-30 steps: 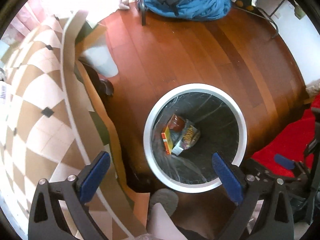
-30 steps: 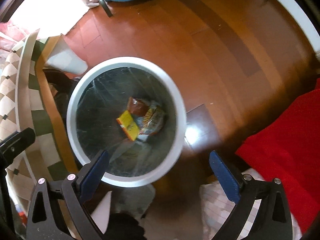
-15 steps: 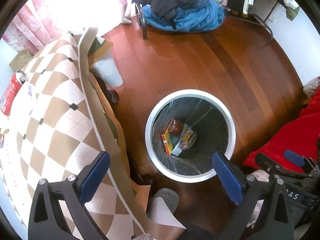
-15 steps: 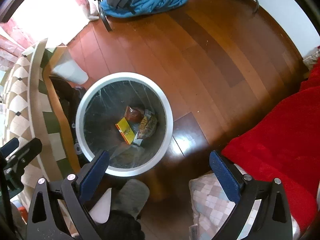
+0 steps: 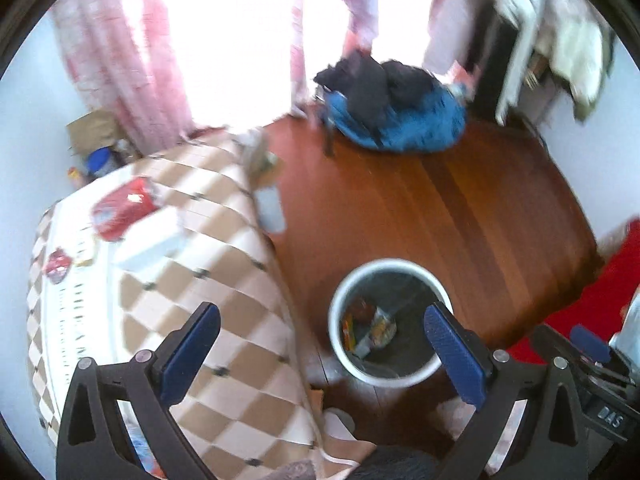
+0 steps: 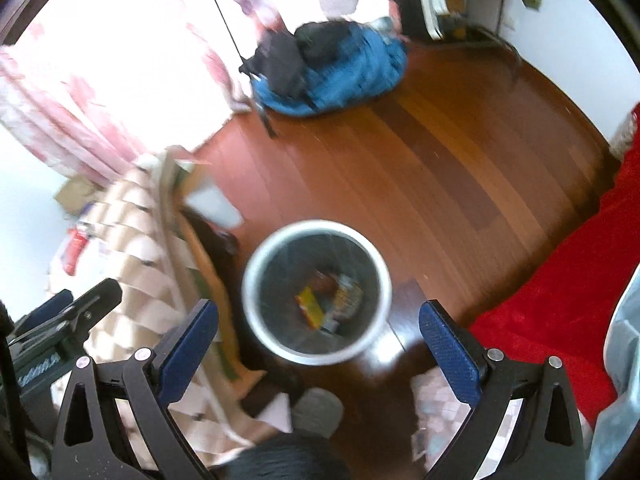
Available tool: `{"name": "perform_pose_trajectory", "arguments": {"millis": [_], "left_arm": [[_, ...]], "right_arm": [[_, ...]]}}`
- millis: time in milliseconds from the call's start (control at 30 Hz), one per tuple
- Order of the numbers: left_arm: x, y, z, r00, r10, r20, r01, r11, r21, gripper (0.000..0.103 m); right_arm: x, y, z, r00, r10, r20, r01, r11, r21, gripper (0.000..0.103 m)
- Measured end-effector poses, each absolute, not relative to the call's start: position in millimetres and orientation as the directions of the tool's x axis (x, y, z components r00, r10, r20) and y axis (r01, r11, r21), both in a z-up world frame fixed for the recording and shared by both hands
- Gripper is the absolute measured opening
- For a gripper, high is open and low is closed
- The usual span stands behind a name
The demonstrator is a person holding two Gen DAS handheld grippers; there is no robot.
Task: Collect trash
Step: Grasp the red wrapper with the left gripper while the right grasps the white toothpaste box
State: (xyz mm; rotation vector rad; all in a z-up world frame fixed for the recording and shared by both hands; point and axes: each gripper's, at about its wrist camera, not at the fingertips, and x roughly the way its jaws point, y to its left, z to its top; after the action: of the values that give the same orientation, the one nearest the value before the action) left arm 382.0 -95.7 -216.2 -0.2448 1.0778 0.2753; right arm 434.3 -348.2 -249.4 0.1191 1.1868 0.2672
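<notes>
We hold both grippers high above the floor, and neither carries anything: the left gripper (image 5: 320, 344) has its fingers (image 5: 188, 354) spread wide apart with nothing between them, and the right gripper (image 6: 318, 346) stands the same way, empty. The trash bin (image 5: 390, 322), a white-rimmed round bin with a dark liner, stands on the wooden floor (image 5: 440, 208) just beside the edge of the tabletop (image 5: 192, 280); several wrappers (image 5: 368, 326) already lie at its bottom. We judge the step in hand to be the return from the bin to fetch more trash. On the checked cloth of the tabletop we see a red packet (image 5: 122, 210) beside a white box (image 5: 154, 242), and a smaller red item (image 5: 56, 266) near the far edge; both views are blurred, so we cannot tell exactly what these are. The next move calls for carrying one gripper over the tabletop, lowering the spread fingers around the red packet, and closing them on it without dragging the cloth.
</notes>
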Motion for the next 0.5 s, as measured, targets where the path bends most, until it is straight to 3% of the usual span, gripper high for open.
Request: {"name": "perform_pose_trajectory", "arguments": {"millis": [233, 400, 500], "left_arm": [[333.4, 28.2, -202.3, 0.455, 0.256, -0.853, -0.519, 0.855, -0.021, 0.103], [296.4, 119.6, -239.3, 0.35, 0.343, -0.871, -0.622, 0.781, 0.057, 0.103], [274.5, 166.8, -268.9, 0.271, 0.395, -0.878, -0.694, 0.712, 0.106, 0.103]], "right_arm": [[424.4, -240.0, -213.0, 0.315, 0.384, -0.868, -0.282, 0.911, 0.301, 0.101], [424.6, -118.6, -237.7, 0.217, 0.426, -0.878, -0.38, 0.866, 0.326, 0.101], [427.9, -34.9, -261.0, 0.189, 0.371, -0.909, -0.504, 0.831, 0.235, 0.101]]}}
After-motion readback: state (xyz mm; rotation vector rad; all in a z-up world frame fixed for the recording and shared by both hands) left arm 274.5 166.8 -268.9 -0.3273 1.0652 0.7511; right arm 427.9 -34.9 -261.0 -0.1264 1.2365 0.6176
